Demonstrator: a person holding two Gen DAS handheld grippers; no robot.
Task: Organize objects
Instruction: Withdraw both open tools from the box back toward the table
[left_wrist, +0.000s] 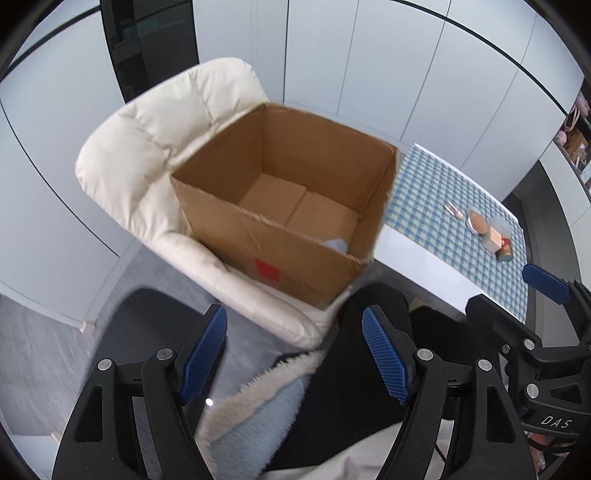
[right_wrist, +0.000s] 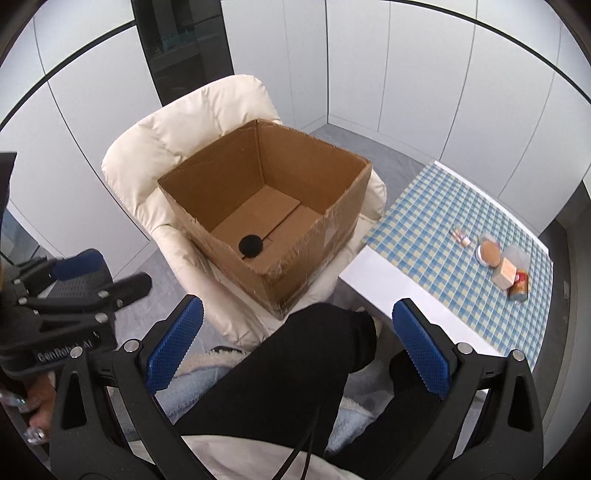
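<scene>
Gaping grippers (right_wrist: 297, 347) — box (right_wrist: 295, 254) ahead

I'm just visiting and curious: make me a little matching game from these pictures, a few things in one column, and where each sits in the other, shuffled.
Things:
1. cardboard box
2. black round disc
3. small can
4. checked cloth

Places:
A. on the white table
B. on the cream padded chair
C. on the floor of the box
D. lying at the near end of the items on the cloth

Pairs: 1-B, 2-C, 3-D, 4-A
</scene>
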